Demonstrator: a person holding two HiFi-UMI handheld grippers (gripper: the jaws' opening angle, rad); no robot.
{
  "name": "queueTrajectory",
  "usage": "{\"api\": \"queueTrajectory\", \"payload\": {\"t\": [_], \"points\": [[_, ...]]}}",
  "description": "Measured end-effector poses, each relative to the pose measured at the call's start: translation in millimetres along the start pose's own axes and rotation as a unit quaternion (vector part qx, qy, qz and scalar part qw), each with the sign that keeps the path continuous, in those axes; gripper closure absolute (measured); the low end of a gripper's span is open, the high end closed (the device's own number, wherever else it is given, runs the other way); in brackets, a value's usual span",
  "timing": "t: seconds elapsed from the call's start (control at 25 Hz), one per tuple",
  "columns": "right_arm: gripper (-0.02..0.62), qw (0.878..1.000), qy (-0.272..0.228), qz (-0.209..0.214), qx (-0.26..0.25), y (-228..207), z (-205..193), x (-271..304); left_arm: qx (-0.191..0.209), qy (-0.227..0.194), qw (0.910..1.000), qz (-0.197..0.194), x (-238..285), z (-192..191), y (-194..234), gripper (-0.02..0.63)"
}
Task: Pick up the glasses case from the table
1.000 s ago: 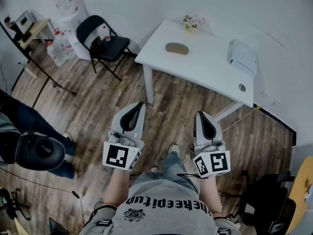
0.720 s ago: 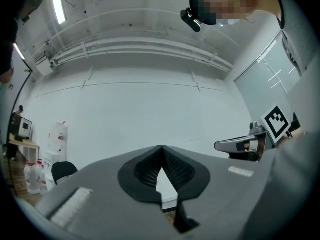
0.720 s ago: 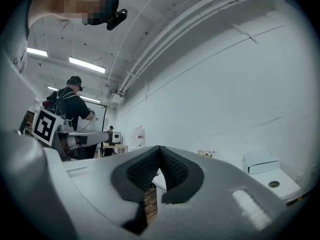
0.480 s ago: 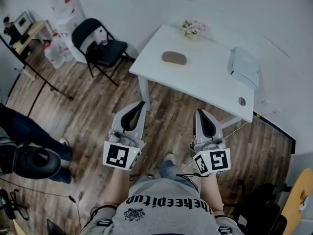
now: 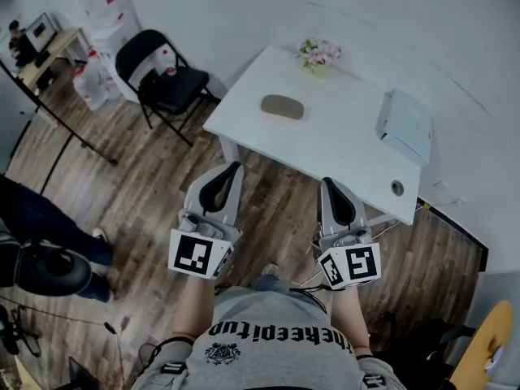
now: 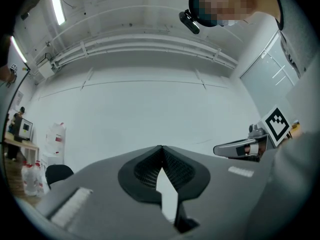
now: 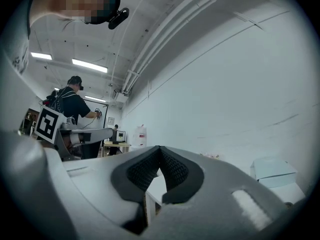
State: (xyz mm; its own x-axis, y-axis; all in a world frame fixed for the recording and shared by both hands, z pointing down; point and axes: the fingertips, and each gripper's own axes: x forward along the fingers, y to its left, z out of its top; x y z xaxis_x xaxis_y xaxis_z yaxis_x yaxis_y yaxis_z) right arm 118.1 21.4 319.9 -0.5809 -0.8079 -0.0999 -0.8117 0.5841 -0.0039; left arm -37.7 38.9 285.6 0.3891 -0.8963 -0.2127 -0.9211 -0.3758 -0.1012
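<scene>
The glasses case (image 5: pixel 283 106), a grey-brown oval, lies on the white table (image 5: pixel 341 149) toward its far left part. Both grippers are held side by side over the wooden floor, short of the table's near edge, pointing at it. My left gripper (image 5: pixel 234 166) is shut with nothing in it, its tips meeting in the left gripper view (image 6: pixel 161 147). My right gripper (image 5: pixel 327 182) is shut and empty too, its pads closed together (image 7: pixel 159 147). The case does not show in either gripper view.
A pot of pink flowers (image 5: pixel 319 54) stands at the table's far edge, a white box (image 5: pixel 405 126) at its right end, a small round thing (image 5: pixel 396 188) near the front right corner. A black folding chair (image 5: pixel 158 71) stands left of the table. A person (image 5: pixel 32 218) is at the far left.
The table and the case have come nearer to both grippers as I walk toward them. Both grippers stay shut and side by side.
</scene>
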Motion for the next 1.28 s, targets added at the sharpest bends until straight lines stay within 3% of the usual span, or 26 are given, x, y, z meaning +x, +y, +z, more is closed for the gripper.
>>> {"api": "queueTrajectory", "payload": {"t": [0.28,0.64,1.28], "points": [[0.592,1.0,0.004,0.018,0.01,-29,-8,13,0.008,0.004,0.9999,0.008,29,-7,-13,0.592],[0.592,0.999,0.013,0.032,0.019,-40,-19,41,0.007,0.021,0.9996,0.018,49,-21,2,0.592],[0.592,1.0,0.015,-0.005,0.019,-71,-25,129,-0.005,0.011,0.9996,-0.026,134,-42,62,0.592]]}}
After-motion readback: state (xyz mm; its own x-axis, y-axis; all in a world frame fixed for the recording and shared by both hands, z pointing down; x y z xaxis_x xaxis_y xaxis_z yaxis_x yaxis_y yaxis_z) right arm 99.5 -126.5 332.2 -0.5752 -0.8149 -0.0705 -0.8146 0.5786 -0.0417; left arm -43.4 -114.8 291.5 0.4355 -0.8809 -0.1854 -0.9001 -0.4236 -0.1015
